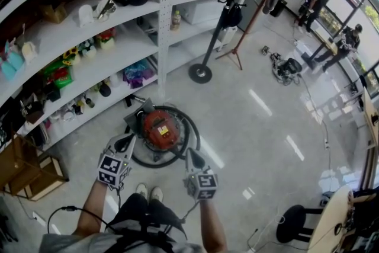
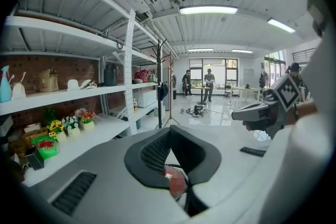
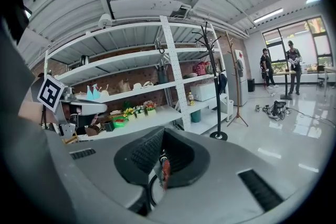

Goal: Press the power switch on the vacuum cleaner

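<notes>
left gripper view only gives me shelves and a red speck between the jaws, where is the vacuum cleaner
Observer: The head view shows the red vacuum cleaner on the floor, just ahead of the person's shoes.
Operator: anything around it
Observer: A black hose loops round its body.
Operator: is the right gripper holding something
Observer: No. The right gripper view shows the right gripper with its jaws together and empty.

White shelving (image 1: pixel 164 21) holds flower pots (image 1: pixel 71 55); a black coat stand (image 1: pixel 201 72) rises just beside it
</notes>
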{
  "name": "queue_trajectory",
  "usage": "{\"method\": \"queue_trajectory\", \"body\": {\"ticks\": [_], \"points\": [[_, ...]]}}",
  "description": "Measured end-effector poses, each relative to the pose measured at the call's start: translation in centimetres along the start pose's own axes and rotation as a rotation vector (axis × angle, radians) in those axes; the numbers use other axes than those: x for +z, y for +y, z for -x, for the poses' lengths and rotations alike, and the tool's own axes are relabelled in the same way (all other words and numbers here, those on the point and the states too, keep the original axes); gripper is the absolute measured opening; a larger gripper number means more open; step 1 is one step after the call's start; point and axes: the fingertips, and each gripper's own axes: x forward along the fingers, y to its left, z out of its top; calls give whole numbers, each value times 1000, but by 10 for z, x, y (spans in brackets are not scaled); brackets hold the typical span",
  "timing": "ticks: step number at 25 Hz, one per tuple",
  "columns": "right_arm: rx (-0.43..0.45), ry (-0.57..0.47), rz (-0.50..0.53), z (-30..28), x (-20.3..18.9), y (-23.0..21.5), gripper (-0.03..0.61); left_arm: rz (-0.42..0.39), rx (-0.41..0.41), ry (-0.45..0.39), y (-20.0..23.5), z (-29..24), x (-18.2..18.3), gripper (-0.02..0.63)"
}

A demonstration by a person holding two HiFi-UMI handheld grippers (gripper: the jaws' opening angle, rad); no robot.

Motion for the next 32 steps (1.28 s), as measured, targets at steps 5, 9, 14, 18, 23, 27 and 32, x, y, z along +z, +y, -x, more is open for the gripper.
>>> {"method": "queue_trajectory", "body": {"ticks": [5, 9, 14, 18, 23, 27, 32], "points": [[-2, 34, -10, -14, -10, -5, 12, 5, -17, 26, 2, -17, -14, 6], [-7, 42, -11, -27, -14, -7, 12, -15, -37, 36, 4, -34, -21, 6], [-9, 37, -36, -46, -24, -8, 12, 8, -51, 36, 16, -50, -34, 6], [-16, 55, -59, -60, -35, -8, 12, 14, -57, 43, 26, -61, -45, 6], [-9, 84, -59, -80, -51, -3, 12, 21, -63, 50, 42, -73, -59, 6], [-4, 102, -58, -95, -65, -1, 12, 40, -54, 64, 54, -82, -75, 6], [0, 121, -56, -116, -82, -4, 12, 74, -58, 58, 62, -95, -87, 6]]}}
